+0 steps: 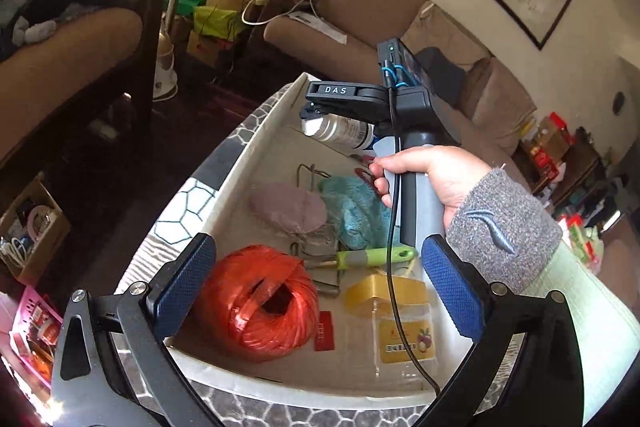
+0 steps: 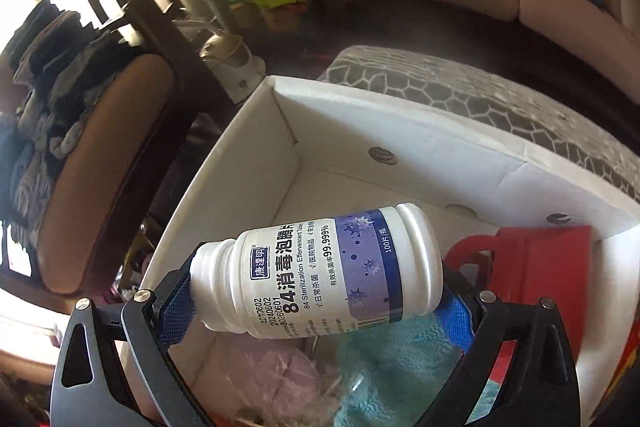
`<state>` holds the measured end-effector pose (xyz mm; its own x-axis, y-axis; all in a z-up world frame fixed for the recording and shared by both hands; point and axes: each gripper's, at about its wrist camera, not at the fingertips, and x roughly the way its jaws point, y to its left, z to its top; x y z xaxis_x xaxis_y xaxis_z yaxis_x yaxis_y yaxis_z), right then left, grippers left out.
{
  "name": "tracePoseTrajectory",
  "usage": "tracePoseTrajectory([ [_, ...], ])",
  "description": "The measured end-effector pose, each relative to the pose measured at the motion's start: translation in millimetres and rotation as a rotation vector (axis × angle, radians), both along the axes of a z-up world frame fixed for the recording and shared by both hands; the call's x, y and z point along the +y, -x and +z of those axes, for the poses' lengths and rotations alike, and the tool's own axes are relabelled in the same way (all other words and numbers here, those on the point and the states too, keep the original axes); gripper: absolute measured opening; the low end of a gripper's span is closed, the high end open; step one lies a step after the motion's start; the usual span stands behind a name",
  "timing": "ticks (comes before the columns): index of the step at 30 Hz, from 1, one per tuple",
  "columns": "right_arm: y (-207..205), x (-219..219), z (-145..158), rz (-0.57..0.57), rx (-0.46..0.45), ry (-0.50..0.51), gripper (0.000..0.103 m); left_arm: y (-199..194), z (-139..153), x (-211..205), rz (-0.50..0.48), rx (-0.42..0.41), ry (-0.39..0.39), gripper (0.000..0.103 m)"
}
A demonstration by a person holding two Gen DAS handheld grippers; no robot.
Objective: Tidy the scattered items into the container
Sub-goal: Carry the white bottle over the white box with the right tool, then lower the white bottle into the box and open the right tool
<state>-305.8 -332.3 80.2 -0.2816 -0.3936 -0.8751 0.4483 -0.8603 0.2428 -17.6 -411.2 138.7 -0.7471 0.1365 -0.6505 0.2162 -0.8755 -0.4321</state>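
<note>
A white cardboard box (image 1: pixel 240 163) sits on a patterned cushion and holds several items: an orange-red ball of twine (image 1: pixel 260 303), a pink cloth (image 1: pixel 288 207), a teal cloth (image 1: pixel 356 211), a green-handled tool (image 1: pixel 372 257) and a roll of yellow tape (image 1: pixel 384 293). My left gripper (image 1: pixel 320 283) hangs open over the box's near end, nothing between its fingers. My right gripper (image 2: pixel 316 303) is shut on a white disinfectant-tablet bottle (image 2: pixel 320 271), held sideways above the box's far part (image 2: pixel 400 131). That bottle (image 1: pixel 340 131) and the hand on the right gripper show in the left wrist view.
A red bag (image 2: pixel 532 259) lies inside the box at the right. A brown sofa (image 1: pixel 360 23) stands behind, a dark wooden chair (image 1: pixel 80 67) to the left. Cluttered boxes (image 1: pixel 28 231) and a pink basket (image 1: pixel 32 331) sit on the floor at the left.
</note>
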Motion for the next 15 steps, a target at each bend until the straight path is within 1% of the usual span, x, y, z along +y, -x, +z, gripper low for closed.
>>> tracePoseTrajectory([
  [3,11,-5,-13,-0.069,-0.024,0.020,0.100,5,-5,0,-0.014,-0.006,-0.002,0.103],
  [7,23,-9,-32,-0.133,-0.049,-0.021,0.100,14,-10,8,-0.020,-0.035,0.047,0.103],
  [11,29,-8,-45,-0.175,-0.040,-0.060,0.100,15,-7,17,-0.045,-0.036,0.074,0.103],
  [15,32,-8,-52,-0.210,-0.025,-0.088,0.100,14,-6,22,-0.062,-0.033,0.074,0.103],
])
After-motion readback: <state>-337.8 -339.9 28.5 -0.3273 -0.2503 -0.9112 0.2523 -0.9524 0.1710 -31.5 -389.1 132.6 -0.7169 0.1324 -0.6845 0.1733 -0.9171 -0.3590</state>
